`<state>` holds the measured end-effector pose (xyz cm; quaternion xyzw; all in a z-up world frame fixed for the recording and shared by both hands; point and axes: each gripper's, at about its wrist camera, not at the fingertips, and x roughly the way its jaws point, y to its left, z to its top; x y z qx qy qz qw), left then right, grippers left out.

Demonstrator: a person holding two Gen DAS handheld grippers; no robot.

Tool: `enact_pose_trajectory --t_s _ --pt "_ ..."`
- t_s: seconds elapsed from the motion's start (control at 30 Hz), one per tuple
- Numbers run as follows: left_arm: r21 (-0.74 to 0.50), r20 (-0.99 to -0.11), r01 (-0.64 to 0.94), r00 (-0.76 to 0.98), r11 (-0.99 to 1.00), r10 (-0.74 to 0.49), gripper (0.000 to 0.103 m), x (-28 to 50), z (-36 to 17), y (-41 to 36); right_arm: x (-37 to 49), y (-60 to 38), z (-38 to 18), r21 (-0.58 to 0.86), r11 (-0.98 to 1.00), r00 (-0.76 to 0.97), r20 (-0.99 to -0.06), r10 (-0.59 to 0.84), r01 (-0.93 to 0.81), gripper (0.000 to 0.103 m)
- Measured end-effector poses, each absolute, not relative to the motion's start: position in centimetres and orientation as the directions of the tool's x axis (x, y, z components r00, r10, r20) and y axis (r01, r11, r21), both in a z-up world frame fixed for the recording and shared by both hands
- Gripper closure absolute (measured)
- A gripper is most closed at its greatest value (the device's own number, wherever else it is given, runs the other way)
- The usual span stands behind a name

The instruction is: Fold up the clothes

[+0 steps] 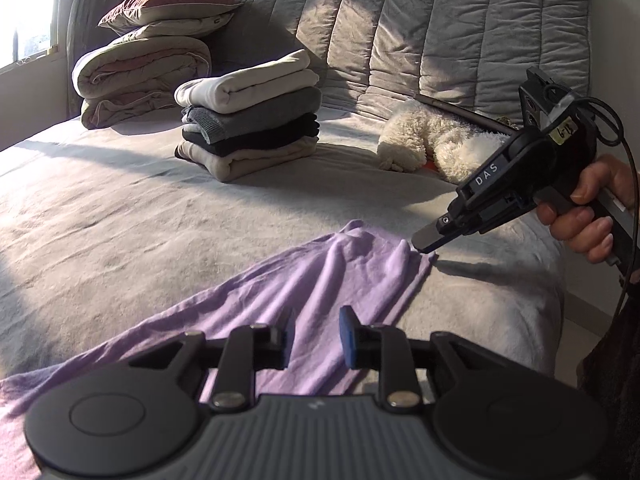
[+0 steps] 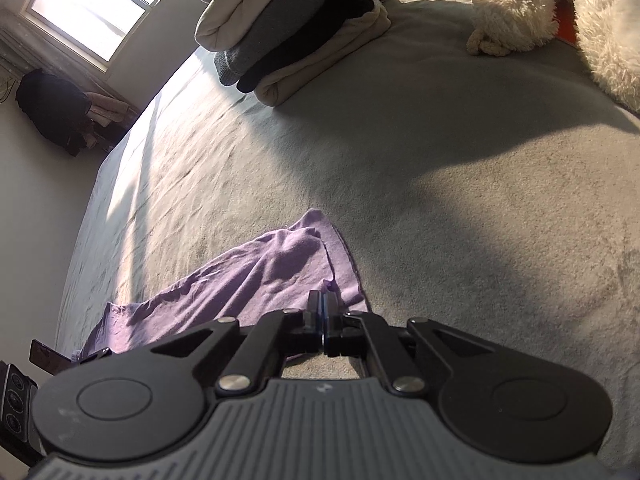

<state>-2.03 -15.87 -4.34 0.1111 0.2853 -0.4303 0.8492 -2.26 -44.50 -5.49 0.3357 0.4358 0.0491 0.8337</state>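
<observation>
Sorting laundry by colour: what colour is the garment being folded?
Plain light purple garment, clearest in the left wrist view.

purple cloth (image 1: 304,280): near end hidden under the left gripper's body
white fluffy item (image 2: 560,12): cut by frame edge
hand (image 1: 588,216): wrist out of frame

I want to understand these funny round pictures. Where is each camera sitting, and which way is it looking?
Left wrist: sits on the left gripper, open over the purple garment, facing the headboard; the right gripper and a hand show.
Right wrist: sits on the right gripper, shut on the garment's corner, facing the window.
Shared: garment, folded stack, fluffy white toy, bed.
</observation>
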Motion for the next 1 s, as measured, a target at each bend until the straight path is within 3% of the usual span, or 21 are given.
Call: enact_pose_trajectory --t_s 0.07,0.17,0.23,0.57,0.63,0.67,0.73,0.83,1.0 --pt "-0.061 -0.584 0.8 0.457 0.597 -0.671 0.079 -1.1 -4.0 -17.5 -2.5 -45.0 -5.3 0.628 0.751 0.622 -0.675 0.396 0.204 0.089" --pt "-0.066 -0.606 0.806 0.437 0.589 -0.665 0.077 0.6 -3.7 -20.0 -2.8 -45.2 -5.2 0.662 0.729 0.637 -0.64 0.43 0.173 0.088" --pt "-0.063 -0.618 0.806 0.431 0.588 -0.658 0.069 1.1 -4.1 -20.9 -3.0 -45.0 -5.2 0.671 0.726 0.644 -0.624 0.442 0.151 0.087" --pt "-0.049 -0.675 0.81 0.405 0.584 -0.617 0.07 3.9 -5.8 -25.5 -4.1 -42.2 -4.8 0.522 0.852 0.695 -0.626 0.352 0.038 0.086" --pt "-0.047 -0.684 0.81 0.4 0.584 -0.61 0.076 4.4 -6.1 -26.3 -4.1 -41.5 -4.8 0.483 0.875 0.7 -0.632 0.333 0.02 0.082" --pt "-0.049 -0.684 0.808 0.401 0.587 -0.61 0.079 4.5 -6.2 -26.3 -4.1 -41.2 -4.8 0.464 0.886 0.702 -0.634 0.324 0.011 0.072" --pt "-0.053 -0.679 0.805 0.405 0.591 -0.612 0.085 4.5 -6.2 -26.3 -4.0 -40.6 -4.9 0.422 0.906 0.707 -0.64 0.301 -0.004 0.065" --pt "-0.058 -0.666 0.799 0.415 0.598 -0.62 0.097 4.4 -6.2 -26.2 -4.0 -40.1 -5.1 0.379 0.925 0.715 -0.645 0.268 -0.004 0.065" --pt "-0.066 -0.653 0.793 0.424 0.606 -0.627 0.1 4.3 -6.3 -26.3 -3.5 -39.7 -6.1 0.341 0.94 0.721 -0.657 0.222 0.022 0.064"
